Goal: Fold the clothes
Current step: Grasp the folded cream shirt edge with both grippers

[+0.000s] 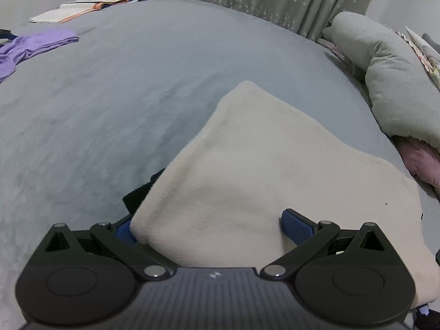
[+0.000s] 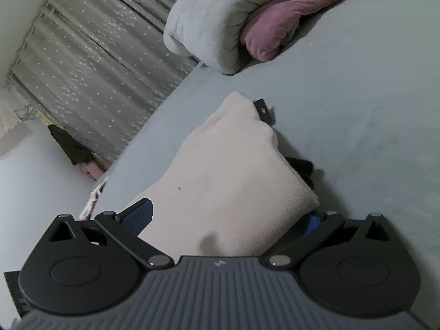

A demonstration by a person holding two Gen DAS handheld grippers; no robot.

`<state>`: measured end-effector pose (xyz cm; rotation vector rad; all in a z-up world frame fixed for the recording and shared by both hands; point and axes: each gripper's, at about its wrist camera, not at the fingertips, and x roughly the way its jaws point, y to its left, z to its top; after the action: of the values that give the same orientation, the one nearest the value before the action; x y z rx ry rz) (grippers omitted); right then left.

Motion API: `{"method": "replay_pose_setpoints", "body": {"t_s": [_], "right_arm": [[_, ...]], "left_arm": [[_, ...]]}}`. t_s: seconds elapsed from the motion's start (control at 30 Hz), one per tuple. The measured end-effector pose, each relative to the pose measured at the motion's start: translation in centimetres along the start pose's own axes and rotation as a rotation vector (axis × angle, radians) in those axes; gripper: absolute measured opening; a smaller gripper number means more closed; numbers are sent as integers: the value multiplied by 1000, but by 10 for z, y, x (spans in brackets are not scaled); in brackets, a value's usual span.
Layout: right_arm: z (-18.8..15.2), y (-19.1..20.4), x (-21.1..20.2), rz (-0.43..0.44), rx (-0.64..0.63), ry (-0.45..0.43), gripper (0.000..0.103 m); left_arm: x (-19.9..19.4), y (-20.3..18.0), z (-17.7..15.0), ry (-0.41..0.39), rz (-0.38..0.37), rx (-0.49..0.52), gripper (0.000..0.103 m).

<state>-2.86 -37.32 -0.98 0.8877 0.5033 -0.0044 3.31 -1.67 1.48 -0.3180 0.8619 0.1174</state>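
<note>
Cream fleece garment, folded into a thick pad, lies on the grey bed between both hand-held grippers, its long axis running away from us. We see the left hand-held gripper and right hand-held gripper each spread apart astride its near edge.

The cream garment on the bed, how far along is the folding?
Done: the cream garment already lies in a compact folded shape on the grey bed. In hand: the left tool and right tool each straddle it, fingers spread. Left: the purple garment lies crumpled, unfolded.
</note>
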Motion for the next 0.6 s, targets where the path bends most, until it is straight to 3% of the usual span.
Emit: {"method": "replay_pose_setpoints", "body": {"t_s": [0.3,0.53,0.6], "right_arm": [[-5,8,12,-29,-80,-14,103],[-8,11,16,-47,-143,-12,102],[-9,9,15,-46,-148,-14,94]], "left_arm": [[0,-9,8,7,5,36,97],[-7,-21,2,-22,20,79,67],[-11,-19,0,-23,-5,59,61]]}}
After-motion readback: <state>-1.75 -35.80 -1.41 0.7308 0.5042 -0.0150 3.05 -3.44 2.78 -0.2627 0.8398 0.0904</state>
